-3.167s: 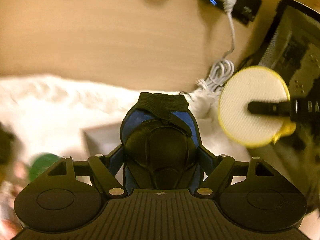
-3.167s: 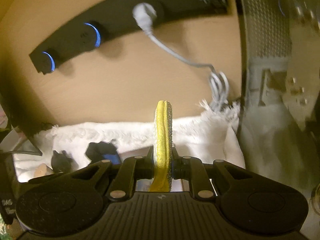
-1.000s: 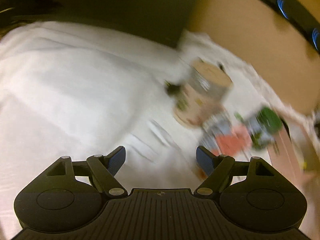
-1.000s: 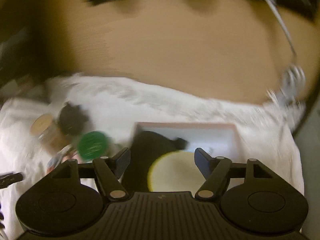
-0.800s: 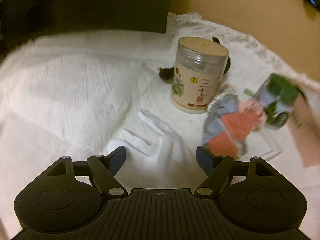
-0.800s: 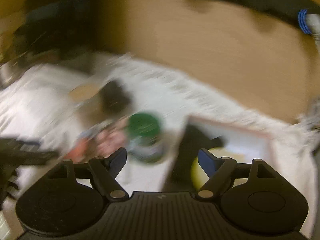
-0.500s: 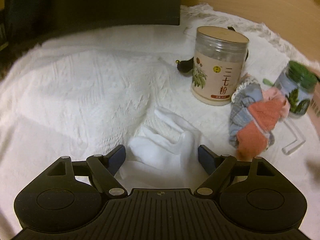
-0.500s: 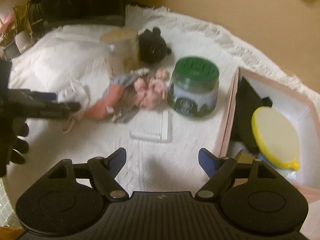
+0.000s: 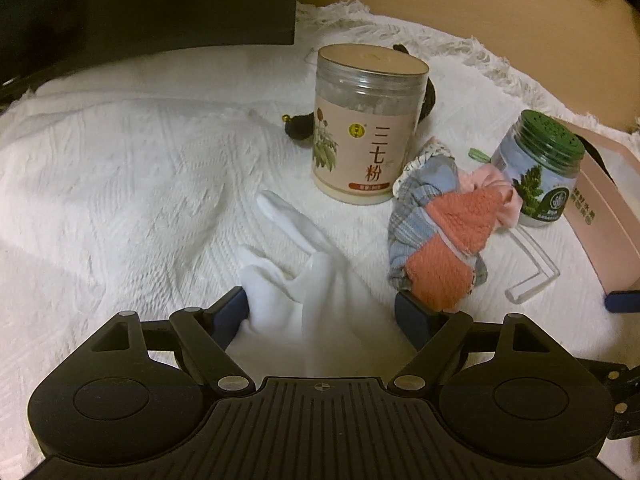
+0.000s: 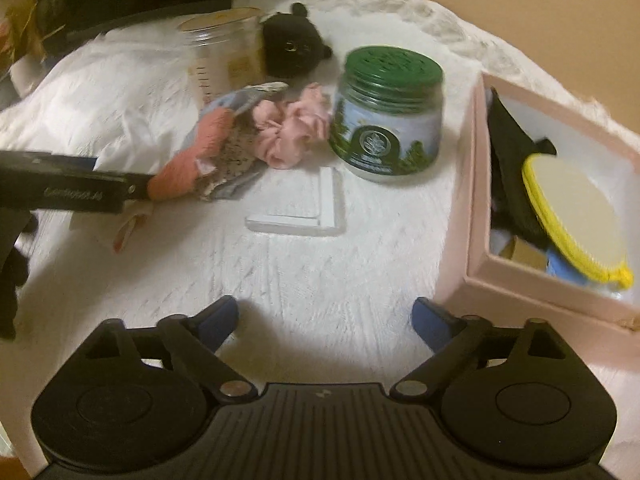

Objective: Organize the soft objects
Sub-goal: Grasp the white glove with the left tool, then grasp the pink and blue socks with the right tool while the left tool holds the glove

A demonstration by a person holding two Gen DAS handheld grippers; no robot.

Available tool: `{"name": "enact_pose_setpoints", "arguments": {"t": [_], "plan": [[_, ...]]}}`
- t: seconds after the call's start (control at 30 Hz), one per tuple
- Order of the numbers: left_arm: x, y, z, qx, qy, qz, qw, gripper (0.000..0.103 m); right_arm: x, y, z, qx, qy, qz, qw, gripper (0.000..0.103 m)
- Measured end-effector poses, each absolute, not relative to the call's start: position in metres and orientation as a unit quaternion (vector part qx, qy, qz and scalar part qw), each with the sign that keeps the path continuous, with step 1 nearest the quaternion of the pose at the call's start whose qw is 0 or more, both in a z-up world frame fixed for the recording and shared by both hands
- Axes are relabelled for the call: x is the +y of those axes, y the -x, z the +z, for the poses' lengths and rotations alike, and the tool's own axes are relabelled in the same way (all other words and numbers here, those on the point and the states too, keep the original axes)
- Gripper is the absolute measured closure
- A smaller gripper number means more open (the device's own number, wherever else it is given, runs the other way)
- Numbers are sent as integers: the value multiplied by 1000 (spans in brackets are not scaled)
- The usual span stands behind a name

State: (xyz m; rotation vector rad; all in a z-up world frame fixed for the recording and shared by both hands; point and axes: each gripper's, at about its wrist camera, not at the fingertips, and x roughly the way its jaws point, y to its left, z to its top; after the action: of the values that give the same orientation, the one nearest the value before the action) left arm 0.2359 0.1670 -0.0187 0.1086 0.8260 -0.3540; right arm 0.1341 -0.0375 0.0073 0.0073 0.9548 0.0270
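Note:
A white glove (image 9: 312, 280) lies flat on the white cloth. My left gripper (image 9: 322, 309) is open and straddles the glove's wrist end, pads not pressing. Just right of it sits a blue-and-coral sock bundle (image 9: 440, 240) against a pink scrunchie (image 10: 296, 128). A black plush (image 10: 292, 46) lies behind the jars. My right gripper (image 10: 324, 316) has its jaws opening, with only bare cloth between them, left of the pink box (image 10: 480, 200). In the box lie a yellow-rimmed round pad (image 10: 576, 216) and a black item (image 10: 508, 136).
A tall clear jar with a beige lid (image 9: 368, 120) and a green-lidded jar (image 10: 388, 120) stand among the soft things. A clear L-shaped plastic piece (image 10: 320, 208) lies before the green jar. A dark block (image 9: 160, 4) borders the cloth at the back left.
Earlier the left gripper held a black-and-blue item and the right held the yellow pad; both now lie in the box. Both grippers opened; the left closed in over the glove, the right sank left of the box.

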Motion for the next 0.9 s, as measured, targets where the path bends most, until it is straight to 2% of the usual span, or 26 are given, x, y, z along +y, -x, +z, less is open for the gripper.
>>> {"name": "enact_pose_setpoints", "arguments": {"t": [0.17, 0.3, 0.37, 0.4, 0.43, 0.5, 0.73, 0.9], "plan": [[167, -234, -19, 398, -57, -168, 900, 19, -36, -131, 4, 453, -1, 13, 891, 2], [170, -232, -19, 393, -53, -169, 902, 26, -34, -130, 2, 447, -2, 9, 895, 0], [174, -231, -17, 391, -44, -166, 904, 37, -34, -129, 2, 445, -3, 7, 896, 0], [177, -231, -16, 392, -38, -163, 905, 49, -34, -129, 2, 444, -4, 7, 896, 0], [180, -231, -15, 393, -30, -162, 905, 66, -34, -129, 2, 443, -4, 6, 896, 0], [187, -232, -13, 400, -1, -172, 900, 74, -34, -128, 2, 441, -7, 3, 898, 0], [197, -231, -11, 406, 32, -169, 897, 82, -32, -126, 1, 439, -13, -12, 898, 0], [213, -228, 1, 393, 56, -163, 903, 83, -33, -132, 4, 457, -4, 4, 889, 0]]}}
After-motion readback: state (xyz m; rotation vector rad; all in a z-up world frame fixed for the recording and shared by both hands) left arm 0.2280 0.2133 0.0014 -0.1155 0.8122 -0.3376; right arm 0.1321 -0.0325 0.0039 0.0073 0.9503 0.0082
